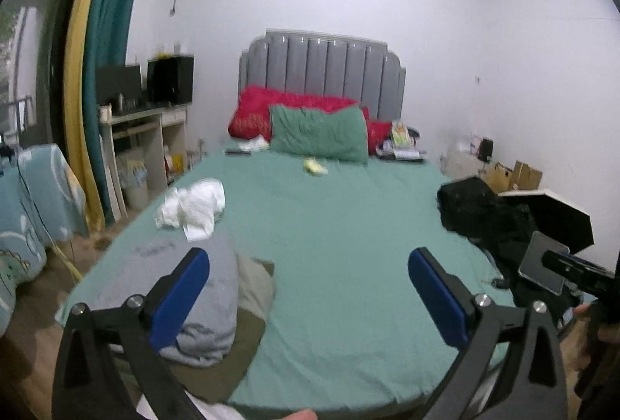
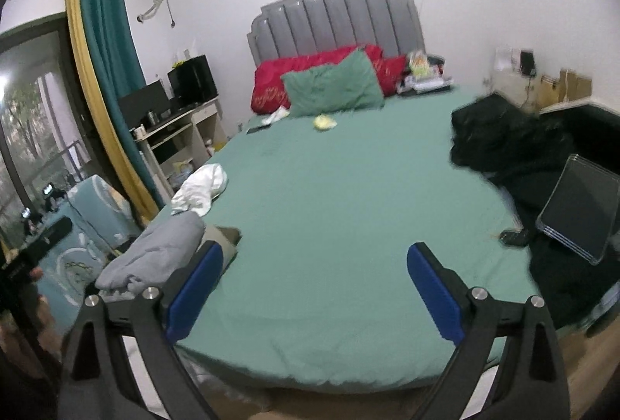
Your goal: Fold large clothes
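Green sheet covers the bed (image 1: pixel 329 265), and both grippers hang over its foot, the left gripper (image 1: pixel 310 298) and right gripper (image 2: pixel 314 294) spread wide and holding nothing. The black garment (image 2: pixel 507 140) lies heaped at the right edge, a grey garment (image 1: pixel 193 296) at the left. The likely slips: snagging the tablet (image 2: pixel 577 210) beside the black heap, or pinching sheet along with cloth

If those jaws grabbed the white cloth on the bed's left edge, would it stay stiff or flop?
The white cloth lies crumpled in soft folds, so it would probably droop and unfurl when lifted. It looks thin, so likely light. Lying at the green sheet's edge, a push might slide it off.
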A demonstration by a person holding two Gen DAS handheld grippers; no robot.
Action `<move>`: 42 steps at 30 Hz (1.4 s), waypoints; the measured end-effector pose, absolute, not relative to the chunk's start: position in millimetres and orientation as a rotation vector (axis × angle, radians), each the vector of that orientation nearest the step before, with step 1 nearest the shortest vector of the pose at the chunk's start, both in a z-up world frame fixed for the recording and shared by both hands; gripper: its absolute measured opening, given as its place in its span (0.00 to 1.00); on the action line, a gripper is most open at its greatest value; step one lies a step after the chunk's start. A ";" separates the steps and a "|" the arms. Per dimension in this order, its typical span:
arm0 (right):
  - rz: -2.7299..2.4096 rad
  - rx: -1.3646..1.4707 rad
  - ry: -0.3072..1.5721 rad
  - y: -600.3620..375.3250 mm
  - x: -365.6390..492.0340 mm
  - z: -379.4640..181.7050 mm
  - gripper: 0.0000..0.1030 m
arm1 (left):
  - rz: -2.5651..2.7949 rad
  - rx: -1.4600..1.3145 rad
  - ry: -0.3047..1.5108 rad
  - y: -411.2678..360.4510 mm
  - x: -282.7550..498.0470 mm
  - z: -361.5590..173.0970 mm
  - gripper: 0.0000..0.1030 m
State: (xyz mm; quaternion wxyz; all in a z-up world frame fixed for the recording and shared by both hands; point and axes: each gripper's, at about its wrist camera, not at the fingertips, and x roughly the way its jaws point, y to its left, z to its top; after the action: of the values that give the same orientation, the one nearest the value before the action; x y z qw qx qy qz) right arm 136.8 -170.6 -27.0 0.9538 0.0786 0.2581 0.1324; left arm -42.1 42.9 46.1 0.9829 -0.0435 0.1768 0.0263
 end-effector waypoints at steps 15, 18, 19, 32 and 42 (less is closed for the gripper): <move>0.170 0.044 0.247 -189.2 61.3 67.7 0.98 | 0.042 -0.043 0.168 24.3 -78.2 93.1 1.00; 0.168 0.031 0.203 -186.1 50.1 80.9 0.99 | 0.045 -0.049 0.129 26.0 -88.3 102.1 1.00; 0.168 0.024 0.183 -184.8 44.9 86.2 0.99 | 0.044 -0.052 0.116 27.1 -91.8 105.0 1.00; 0.236 -0.018 0.134 -141.1 29.2 100.1 0.99 | 0.064 -0.073 0.060 49.5 -121.1 112.8 1.00; 0.311 -0.043 0.215 -104.8 55.1 78.0 0.99 | 0.130 -0.113 0.136 76.1 -113.3 97.6 1.00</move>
State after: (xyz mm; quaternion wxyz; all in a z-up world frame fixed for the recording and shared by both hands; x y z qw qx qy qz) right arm 55.1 -104.8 78.0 0.9820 -0.0215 0.1067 0.1544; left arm -113.3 76.1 97.6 0.9940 -0.0563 0.0676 0.0648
